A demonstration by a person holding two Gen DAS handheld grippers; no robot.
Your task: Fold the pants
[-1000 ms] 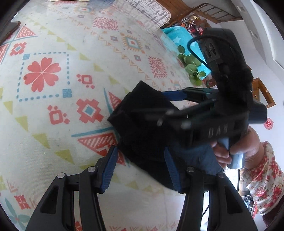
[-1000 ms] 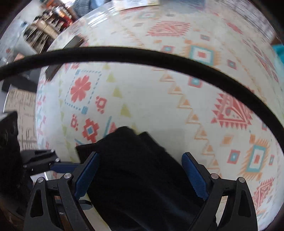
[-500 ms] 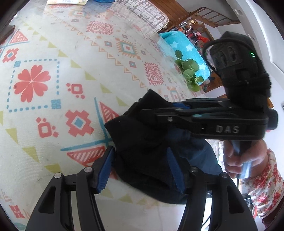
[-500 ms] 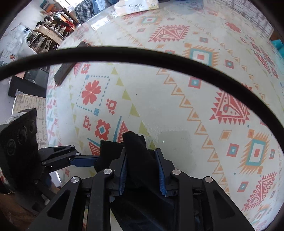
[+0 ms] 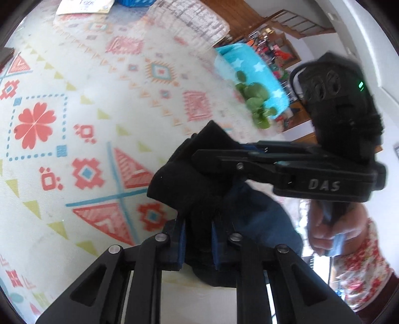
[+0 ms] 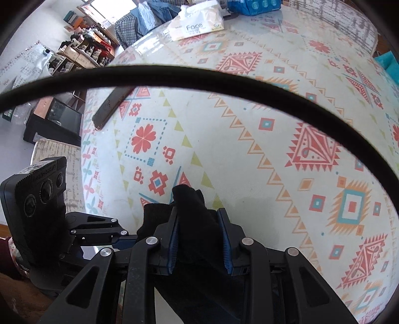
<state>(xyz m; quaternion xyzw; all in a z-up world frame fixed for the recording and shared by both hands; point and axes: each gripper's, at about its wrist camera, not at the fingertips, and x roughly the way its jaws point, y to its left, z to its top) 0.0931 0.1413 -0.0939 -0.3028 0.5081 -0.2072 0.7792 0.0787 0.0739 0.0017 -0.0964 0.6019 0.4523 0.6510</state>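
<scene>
Both grippers clamped on pants, side by side.
My left gripper [image 5: 198, 245] and right gripper [image 6: 199, 243] pinch adjacent bunches of the dark pants [image 5: 189, 169]; cloth hangs toward me.

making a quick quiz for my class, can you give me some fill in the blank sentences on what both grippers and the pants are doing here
1. The left gripper is shut on the ____ pants.
2. The right gripper is ____ on the same pants.
3. The tablecloth under the pants has a geometric pattern and a red ____ inside a dotted square.
4. The tissue pack at the far edge of the table reads ____.

Missing words: black; shut; flower; Face
</scene>
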